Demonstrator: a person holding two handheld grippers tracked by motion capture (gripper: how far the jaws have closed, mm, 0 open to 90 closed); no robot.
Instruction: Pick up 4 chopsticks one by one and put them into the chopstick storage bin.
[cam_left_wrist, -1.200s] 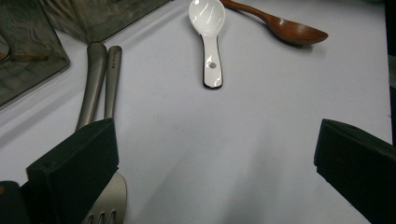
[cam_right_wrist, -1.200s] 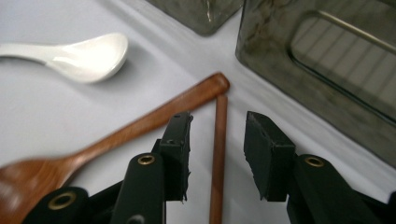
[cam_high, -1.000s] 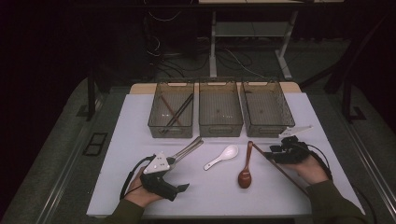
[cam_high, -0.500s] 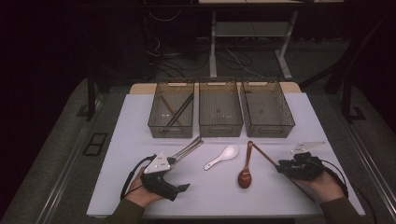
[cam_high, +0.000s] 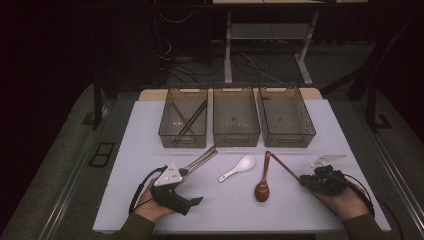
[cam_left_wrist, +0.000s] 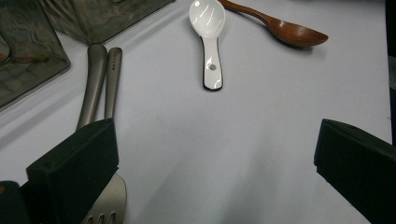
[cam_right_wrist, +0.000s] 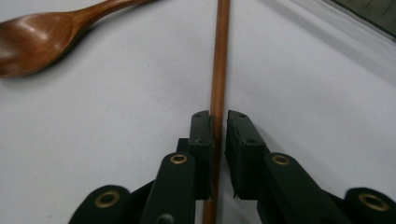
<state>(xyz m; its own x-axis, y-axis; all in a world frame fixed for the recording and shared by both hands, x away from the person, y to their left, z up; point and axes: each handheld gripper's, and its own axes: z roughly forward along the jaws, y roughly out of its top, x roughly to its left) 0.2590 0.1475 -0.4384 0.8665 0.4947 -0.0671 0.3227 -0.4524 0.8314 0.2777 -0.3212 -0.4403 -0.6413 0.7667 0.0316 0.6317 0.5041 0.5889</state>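
Right tool (cam_right_wrist: 218, 122) has dropped to the worktop (cam_high: 350, 130), jaws now pinching the brown chopstick (cam_right_wrist: 219, 60) beside the wooden spoon (cam_high: 263, 180) — likely bin-bound. Left tool (cam_left_wrist: 215, 168) unchanged, spread, beside the fork (cam_left_wrist: 105, 205).

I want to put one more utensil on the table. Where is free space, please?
Free: the white mat along the near edge between the left gripper and the right gripper, and its far-right strip beside the right bin. Crowded: the middle, around the white spoon, wooden spoon and metal cutlery.
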